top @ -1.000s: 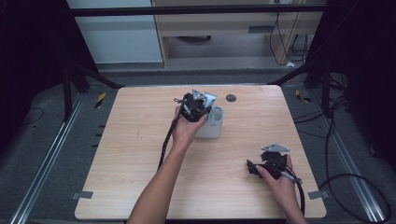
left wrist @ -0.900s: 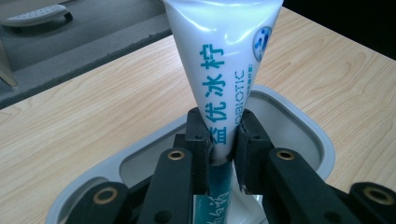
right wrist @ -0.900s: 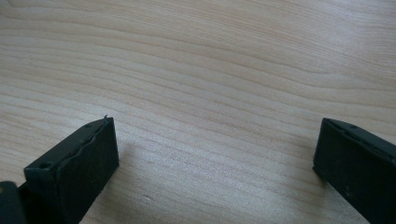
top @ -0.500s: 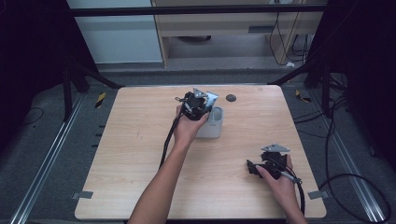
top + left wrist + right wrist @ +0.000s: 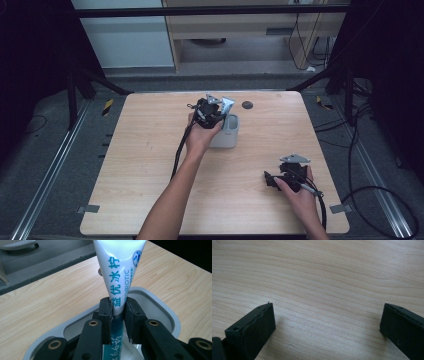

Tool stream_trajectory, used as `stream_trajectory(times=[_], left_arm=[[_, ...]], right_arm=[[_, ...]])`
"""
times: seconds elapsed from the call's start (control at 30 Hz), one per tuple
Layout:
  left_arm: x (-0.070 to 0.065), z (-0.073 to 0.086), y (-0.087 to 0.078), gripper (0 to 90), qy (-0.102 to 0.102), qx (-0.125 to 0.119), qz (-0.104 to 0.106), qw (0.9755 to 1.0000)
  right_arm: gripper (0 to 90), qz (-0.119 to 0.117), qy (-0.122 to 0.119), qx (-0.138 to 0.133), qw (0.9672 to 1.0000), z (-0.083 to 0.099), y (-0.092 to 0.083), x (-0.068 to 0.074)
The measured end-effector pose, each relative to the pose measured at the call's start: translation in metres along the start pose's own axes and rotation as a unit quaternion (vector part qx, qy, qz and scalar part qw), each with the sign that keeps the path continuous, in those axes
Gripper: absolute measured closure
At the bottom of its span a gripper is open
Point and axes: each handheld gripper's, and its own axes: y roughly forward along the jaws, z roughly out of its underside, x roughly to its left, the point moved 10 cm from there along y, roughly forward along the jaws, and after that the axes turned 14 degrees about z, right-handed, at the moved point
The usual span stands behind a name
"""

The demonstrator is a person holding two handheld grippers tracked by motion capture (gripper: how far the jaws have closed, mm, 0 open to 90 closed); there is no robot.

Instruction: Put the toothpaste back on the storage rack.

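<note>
Toothpaste tube (image 5: 117,277), white with teal lettering, is pinched between the jaws of the left tongs (image 5: 117,315), which are clenched on its narrow part. The tube stands nearly upright, its lower end down inside a grey cup (image 5: 160,307) with rounded corners, its broad flat end up. From above, the left hand (image 5: 202,135) holds those tongs (image 5: 212,112) right over the cup (image 5: 227,137), which sits on the wooden worktop (image 5: 140,165) a little beyond its middle, and the tube's flat end (image 5: 226,106) sticks up past the tongs. A small dark round disc (image 5: 247,104) lies on the worktop beyond the cup, apart from it. Near the front right corner, the right hand (image 5: 300,192) holds the right tongs (image 5: 272,180) low over bare wood. Their jaws stand wide apart, released, with nothing between them but the worktop's grain (image 5: 324,290).
</note>
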Motion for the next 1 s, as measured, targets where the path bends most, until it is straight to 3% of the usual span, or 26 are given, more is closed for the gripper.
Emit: stream_trajectory(times=[0.67, 1.0], left_arm=[[-0.007, -0.004, -0.015, 65.7, 0.009, -0.015, -0.004, 0.9998], [-0.012, 0.002, -0.022, 58.6, 0.027, 0.0, -0.001, 0.9996]], right_arm=[[0.3, 0.0, 0.0, 0.0, 1.0, 0.0, 0.0, 0.0], [0.3, 0.0, -0.001, 0.0, 1.0, 0.0, 0.0, 0.0]])
